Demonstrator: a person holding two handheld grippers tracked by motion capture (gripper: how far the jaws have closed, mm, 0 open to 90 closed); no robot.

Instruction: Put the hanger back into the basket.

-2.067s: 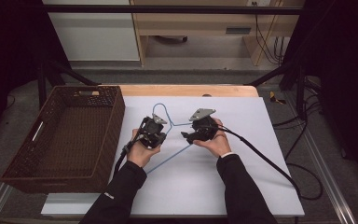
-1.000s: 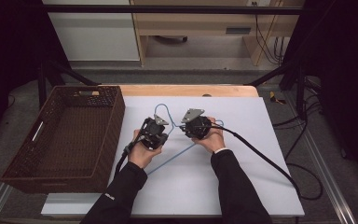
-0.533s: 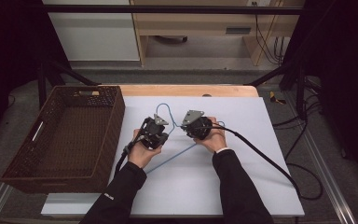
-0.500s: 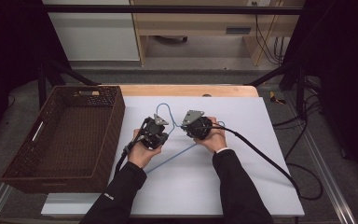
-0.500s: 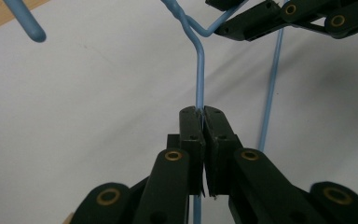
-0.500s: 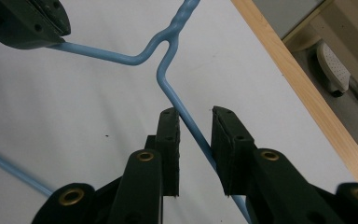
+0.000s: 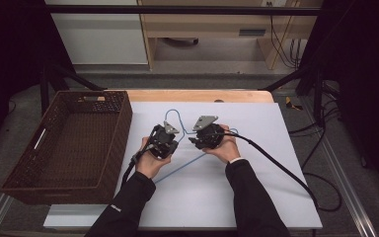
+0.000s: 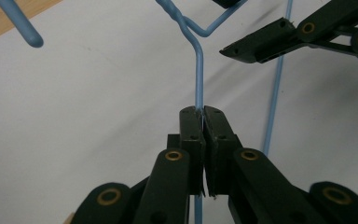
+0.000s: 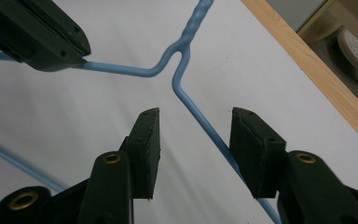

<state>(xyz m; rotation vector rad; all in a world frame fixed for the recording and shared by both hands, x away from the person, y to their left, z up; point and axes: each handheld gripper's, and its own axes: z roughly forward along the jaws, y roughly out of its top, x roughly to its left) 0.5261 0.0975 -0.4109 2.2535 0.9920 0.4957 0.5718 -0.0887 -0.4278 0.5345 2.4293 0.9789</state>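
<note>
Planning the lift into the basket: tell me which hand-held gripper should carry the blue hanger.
Left. The left hand-held gripper is already clamped on the blue hanger, on the basket side; the right hand-held gripper straddles it open.

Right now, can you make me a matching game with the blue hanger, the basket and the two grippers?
Things:
1. left gripper
2. right gripper
3. wire hanger
4. wicker basket

States or places:
A. dark brown, at the table's left side
B. jaws pressed shut on the wire
C. light blue, lying on the white board
D. jaws apart, wire running between them untouched

Pairs: 1-B, 2-D, 3-C, 4-A
</note>
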